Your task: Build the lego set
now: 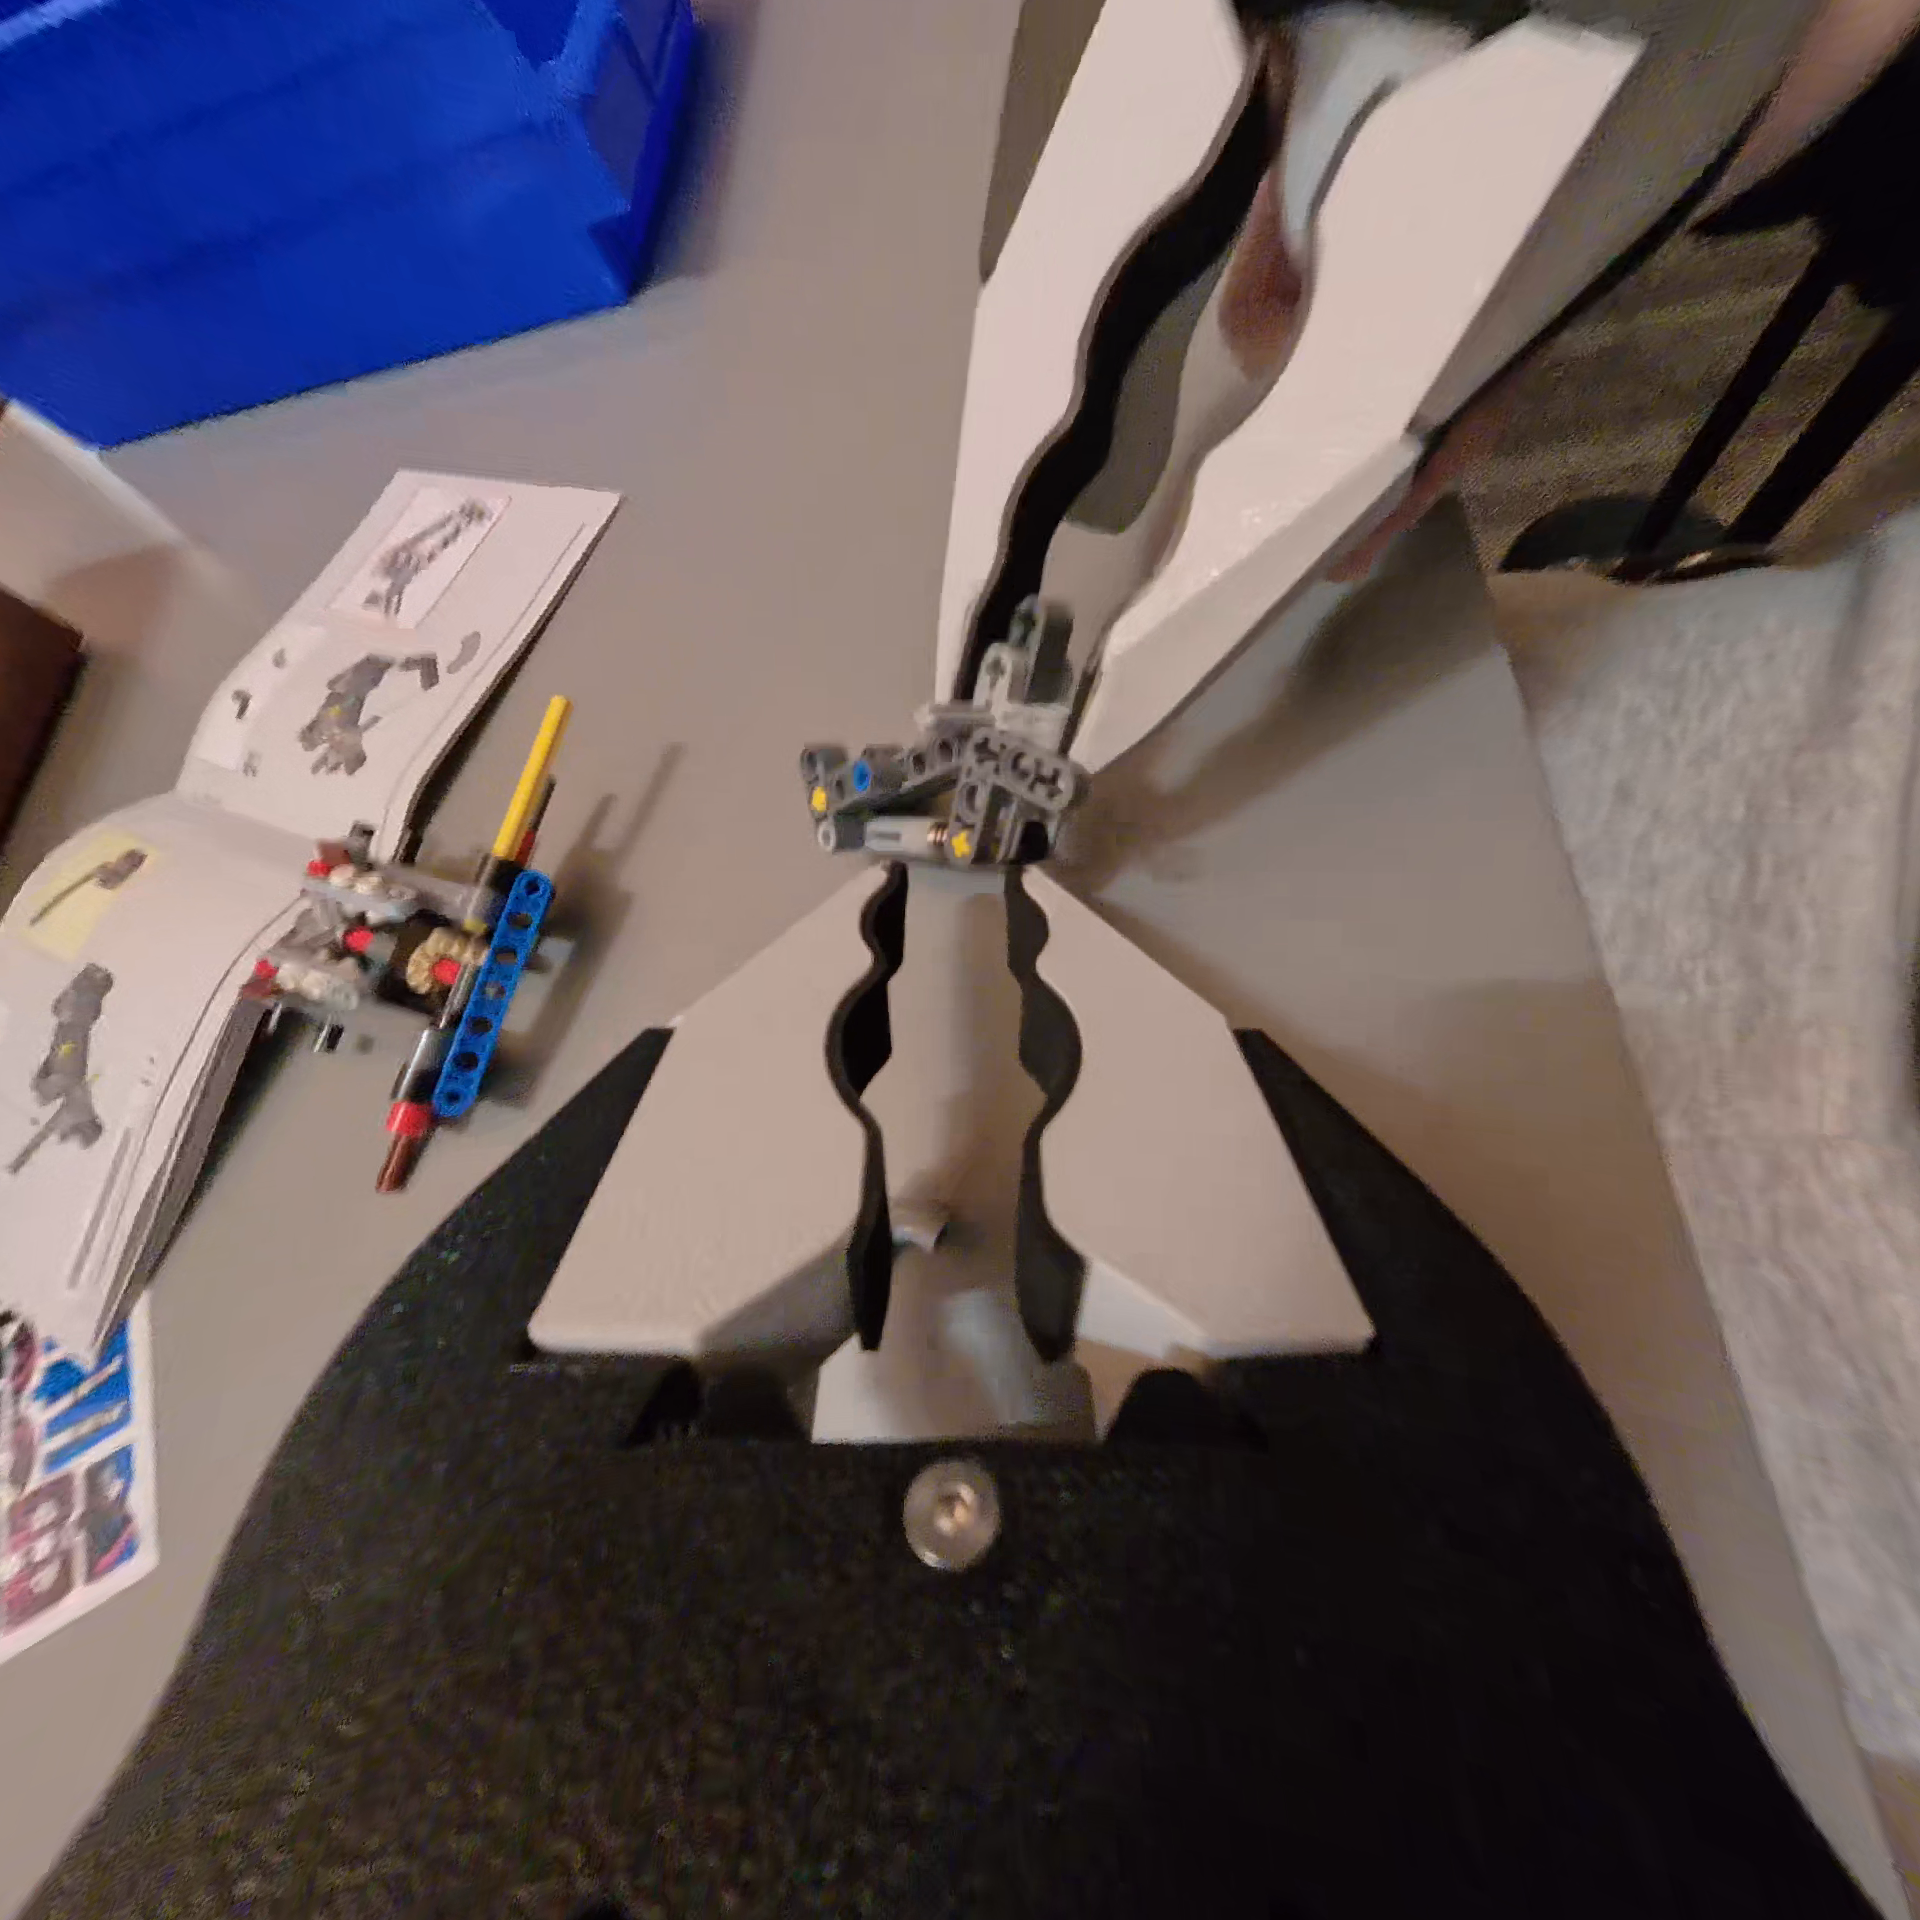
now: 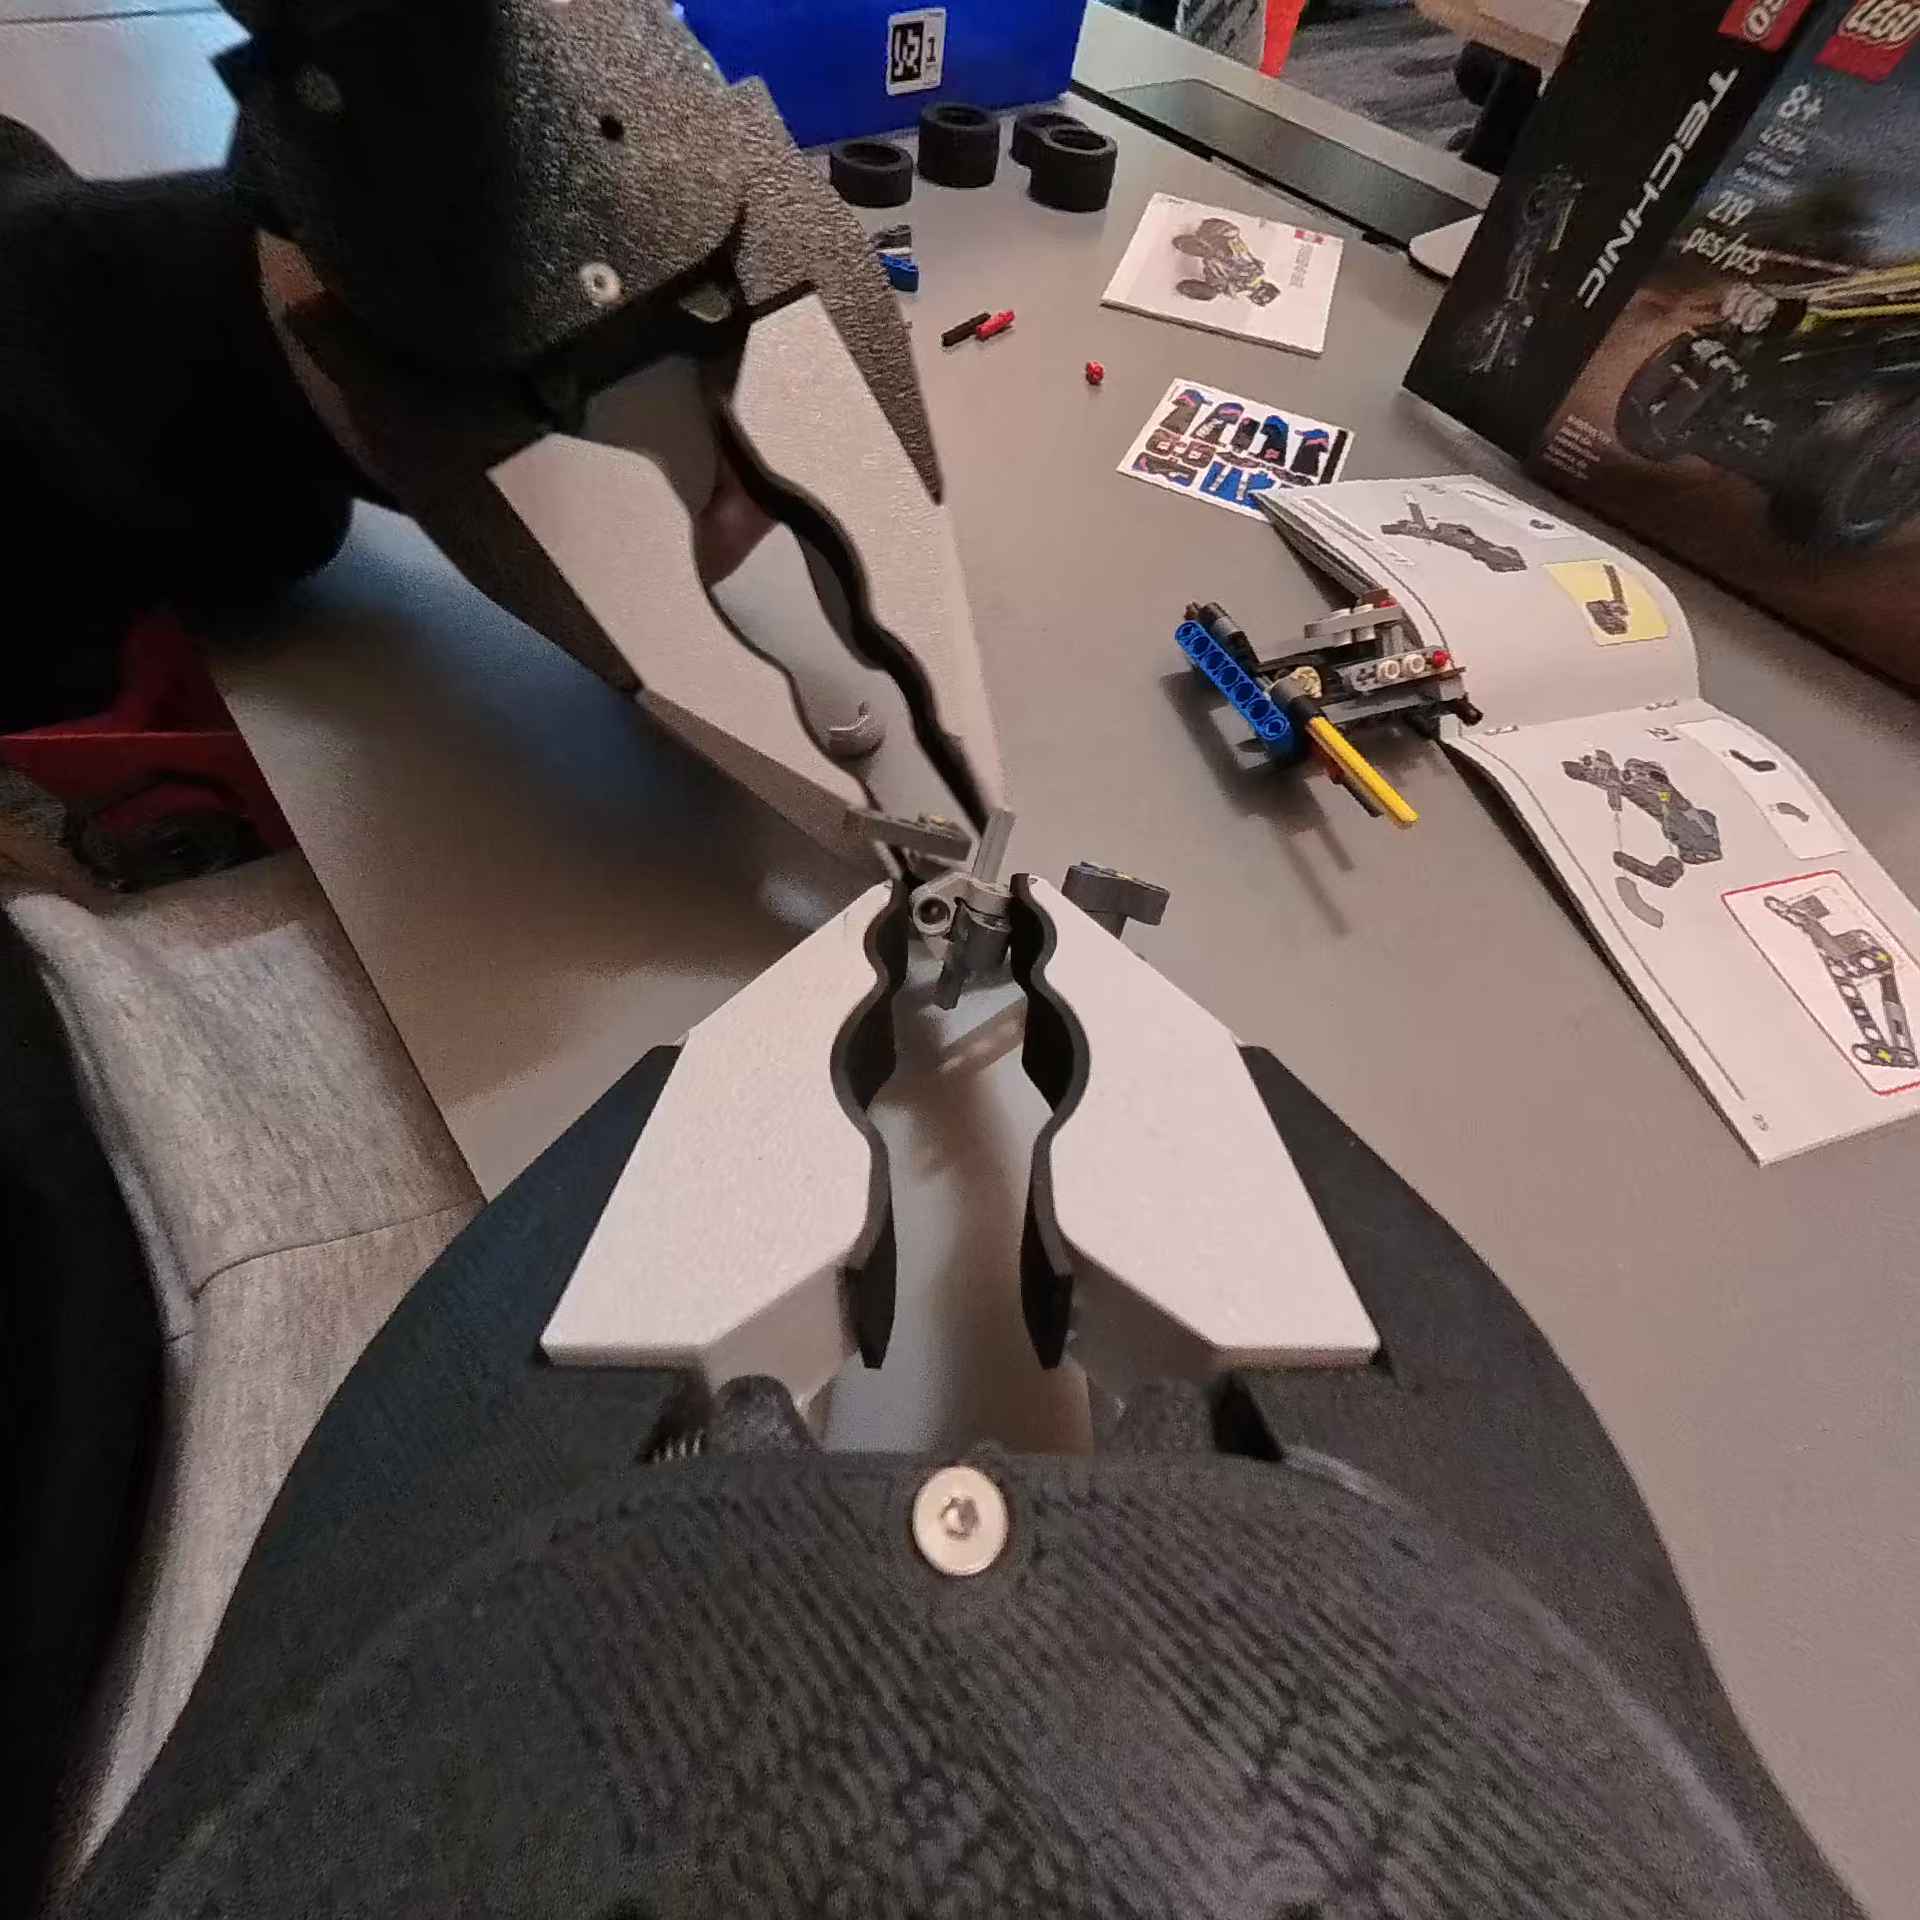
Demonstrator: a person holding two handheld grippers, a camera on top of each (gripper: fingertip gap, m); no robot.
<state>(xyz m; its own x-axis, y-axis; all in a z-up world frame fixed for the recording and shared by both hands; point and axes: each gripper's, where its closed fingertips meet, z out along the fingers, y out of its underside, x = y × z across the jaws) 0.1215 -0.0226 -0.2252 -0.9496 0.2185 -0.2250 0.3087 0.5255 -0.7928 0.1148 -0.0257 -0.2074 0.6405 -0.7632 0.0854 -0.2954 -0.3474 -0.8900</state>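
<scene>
Between my two grippers, held above the grey table [image 1: 790, 540], sits a small grey Technic sub-assembly [image 1: 940, 795]: light and dark grey perforated beams and connectors, with a blue pin end and yellow axle ends showing on its face. My left gripper [image 1: 951, 883] meets its underside with the tips drawn close together, though I cannot tell from the left wrist view whether they actually pinch it or just touch. My right gripper [image 2: 961, 914] is clamped on the assembly's far end, where a grey axle and connector [image 2: 977, 904] stick up between the black pads; the rest of the piece is hidden behind the tips in that view, apart from a dark grey beam end [image 2: 1117, 891] peeking out at the right. Well apart on the table lies the larger chassis build [image 2: 1320, 686], with a blue perforated beam, a yellow axle, red pins and tan gears, resting against the open instruction booklet [image 2: 1662, 831]. Near it lie a sticker sheet [image 2: 1236, 447] and a second closed booklet [image 2: 1226, 275], and farther back black tyres [image 2: 961, 145], a blue bin [image 1: 312, 187] and the set's box [image 2: 1704, 291], which the frame cuts off. Motion blur softens the left wrist view, so the assembly's finer joints are hard to make out.
</scene>
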